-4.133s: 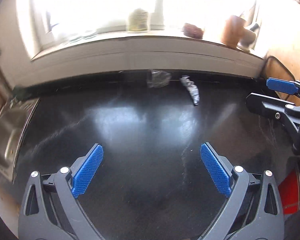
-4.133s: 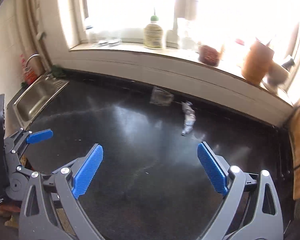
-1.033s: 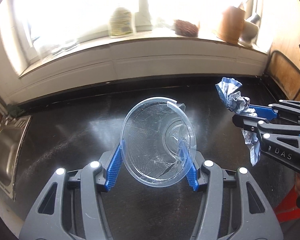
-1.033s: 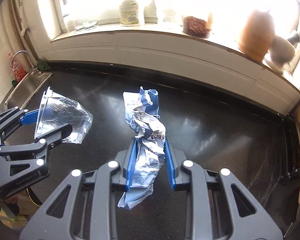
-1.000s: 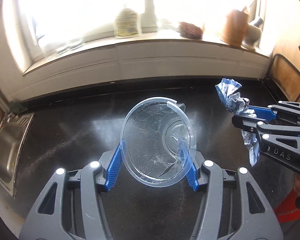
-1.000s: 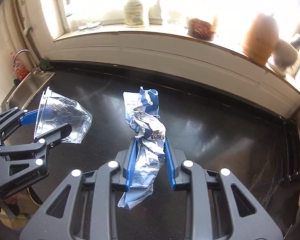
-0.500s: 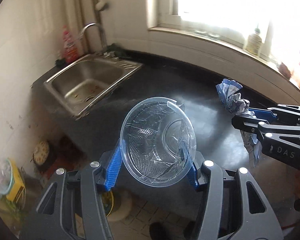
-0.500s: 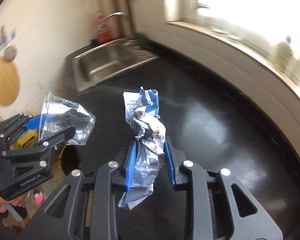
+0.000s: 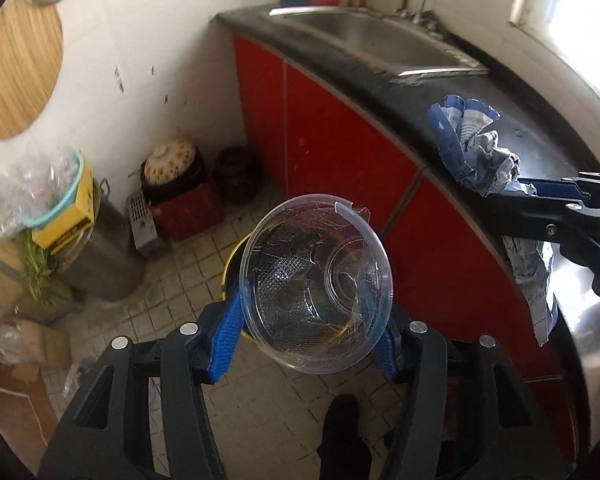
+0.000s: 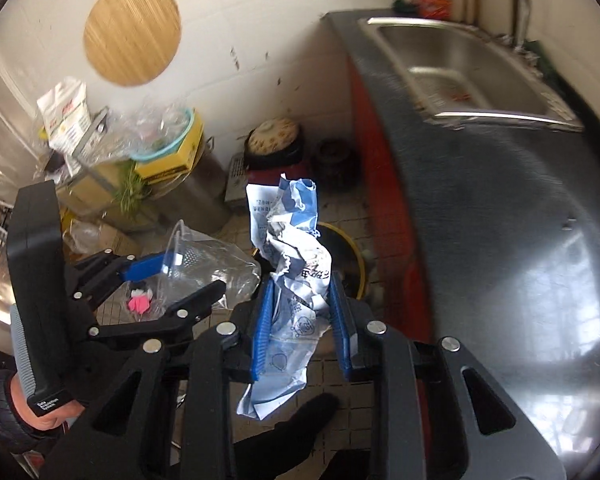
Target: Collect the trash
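Both grippers point steeply down over the tiled floor, off the edge of the dark desk (image 10: 520,240) with its red cabinet fronts (image 9: 340,152). Key relation: a yellow-rimmed bin (image 10: 354,258) stands on the floor directly ahead of and below both sets of jaws; in the left wrist view its rim (image 9: 230,264) shows just behind the held cup, so the left gripper appears to be the one more squarely over it, though the cup hides most of the opening. Left gripper (image 9: 306,322): jaws about half open, pads pressing on either side of a crushed clear plastic cup (image 9: 316,284), mouth toward the camera, base pointing down toward the bin. Right gripper (image 10: 304,326): jaws nearly closed, clamped on a crumpled blue-and-white wrapper (image 10: 292,276); its long axis runs along the fingers, one end projecting well past the tips toward the bin, the other trailing back toward the camera. The two grippers sit side by side, near but not touching. Judgement: both trash items are collected and at the drop stage; release needs each item over the bin opening, and the light wrapper may cling or drift off target. A dark shoe (image 9: 342,436) stands on the tiles below.
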Action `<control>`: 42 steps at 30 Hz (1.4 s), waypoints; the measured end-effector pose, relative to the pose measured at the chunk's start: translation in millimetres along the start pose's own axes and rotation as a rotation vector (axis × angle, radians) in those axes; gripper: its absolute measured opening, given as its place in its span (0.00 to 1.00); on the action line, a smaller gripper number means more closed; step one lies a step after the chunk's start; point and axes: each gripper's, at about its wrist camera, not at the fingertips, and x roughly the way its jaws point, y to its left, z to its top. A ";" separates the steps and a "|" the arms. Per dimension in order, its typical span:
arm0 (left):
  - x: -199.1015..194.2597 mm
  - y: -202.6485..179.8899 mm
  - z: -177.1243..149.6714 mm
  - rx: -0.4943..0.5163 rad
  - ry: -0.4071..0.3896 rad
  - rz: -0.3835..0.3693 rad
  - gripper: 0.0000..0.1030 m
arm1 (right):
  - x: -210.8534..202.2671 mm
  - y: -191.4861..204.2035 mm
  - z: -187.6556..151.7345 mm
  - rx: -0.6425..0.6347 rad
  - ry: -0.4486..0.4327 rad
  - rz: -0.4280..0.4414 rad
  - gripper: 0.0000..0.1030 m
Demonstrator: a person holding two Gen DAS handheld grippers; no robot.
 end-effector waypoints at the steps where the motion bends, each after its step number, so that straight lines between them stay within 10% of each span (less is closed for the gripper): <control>1: 12.6 9.0 -1.6 -0.011 0.008 -0.001 0.53 | 15.7 3.6 3.5 0.007 0.023 0.008 0.27; 19: 151.8 47.4 -13.7 -0.079 0.118 -0.060 0.56 | 166.8 -15.4 40.3 0.035 0.189 -0.056 0.28; 22: 157.7 47.3 -13.3 -0.079 0.137 -0.063 0.83 | 167.8 -16.9 44.7 0.040 0.179 -0.052 0.69; 34: 112.4 38.7 -2.8 -0.013 0.110 -0.030 0.89 | 65.0 -17.8 42.7 0.065 0.066 -0.004 0.84; 42: 11.0 -42.5 57.2 0.167 0.031 -0.071 0.94 | -121.5 -72.4 -21.7 0.200 -0.116 -0.281 0.93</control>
